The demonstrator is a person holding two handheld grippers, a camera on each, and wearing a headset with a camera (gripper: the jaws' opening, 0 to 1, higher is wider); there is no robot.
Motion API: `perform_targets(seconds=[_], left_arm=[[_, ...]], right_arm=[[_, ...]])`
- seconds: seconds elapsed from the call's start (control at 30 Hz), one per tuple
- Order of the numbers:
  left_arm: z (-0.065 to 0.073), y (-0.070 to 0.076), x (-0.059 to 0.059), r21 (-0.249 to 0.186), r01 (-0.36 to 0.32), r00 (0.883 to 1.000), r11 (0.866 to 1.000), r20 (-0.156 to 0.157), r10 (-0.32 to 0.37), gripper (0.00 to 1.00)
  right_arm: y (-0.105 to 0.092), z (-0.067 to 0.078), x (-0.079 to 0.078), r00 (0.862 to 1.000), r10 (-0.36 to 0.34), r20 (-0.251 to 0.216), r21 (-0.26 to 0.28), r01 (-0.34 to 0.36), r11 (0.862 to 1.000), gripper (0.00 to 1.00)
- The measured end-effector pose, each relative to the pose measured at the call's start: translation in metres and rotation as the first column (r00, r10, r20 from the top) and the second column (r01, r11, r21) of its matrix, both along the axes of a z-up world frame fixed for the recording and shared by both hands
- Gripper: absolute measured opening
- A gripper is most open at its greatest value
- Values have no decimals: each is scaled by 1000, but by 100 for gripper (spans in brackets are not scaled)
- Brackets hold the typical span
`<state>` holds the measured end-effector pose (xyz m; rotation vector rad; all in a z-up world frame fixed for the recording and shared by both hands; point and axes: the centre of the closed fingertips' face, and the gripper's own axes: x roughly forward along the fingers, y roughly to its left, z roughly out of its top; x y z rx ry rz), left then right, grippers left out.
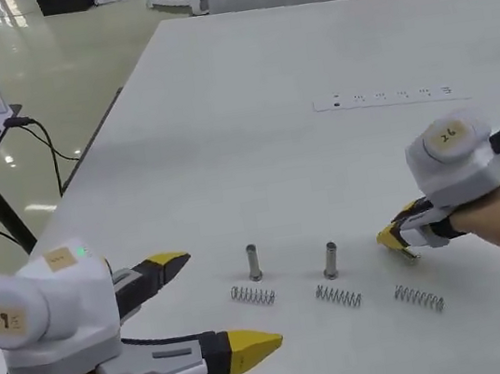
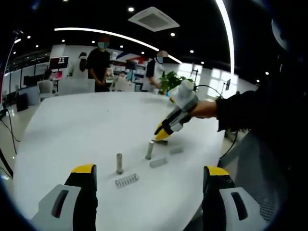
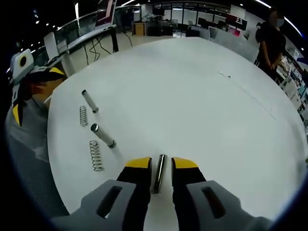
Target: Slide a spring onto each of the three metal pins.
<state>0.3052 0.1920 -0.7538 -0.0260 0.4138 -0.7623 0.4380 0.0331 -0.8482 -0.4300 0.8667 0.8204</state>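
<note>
Evidently a pin [image 3: 158,180] is clamped lengthwise in the right tongs [image 3: 161,163], a spring [image 1: 419,297] lying just beside, while the left tongs [image 1: 227,298] are held wide open, empty.

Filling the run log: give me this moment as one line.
left gripper open, hovering | right gripper shut on third pin, at table | two pins upright | three springs lying loose, none on pins

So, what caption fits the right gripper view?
Right gripper straddling one metal pin, with two more pins and two springs alongside.
</note>
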Motion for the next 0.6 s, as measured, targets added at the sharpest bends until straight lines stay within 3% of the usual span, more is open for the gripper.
perform_targets(seconds=[0.17, 0.6], left_arm=[[1, -1, -1, 0, 4, 1000, 1000, 1, -4, 88], [2, -3, -1, -9, 9, 1000, 1000, 6, -9, 88]], right_arm=[[-1, -7, 3, 1000, -22, -21, -39, 21, 999, 10], [-2, -14, 9, 997, -57, -60, -77, 52, 996, 6]])
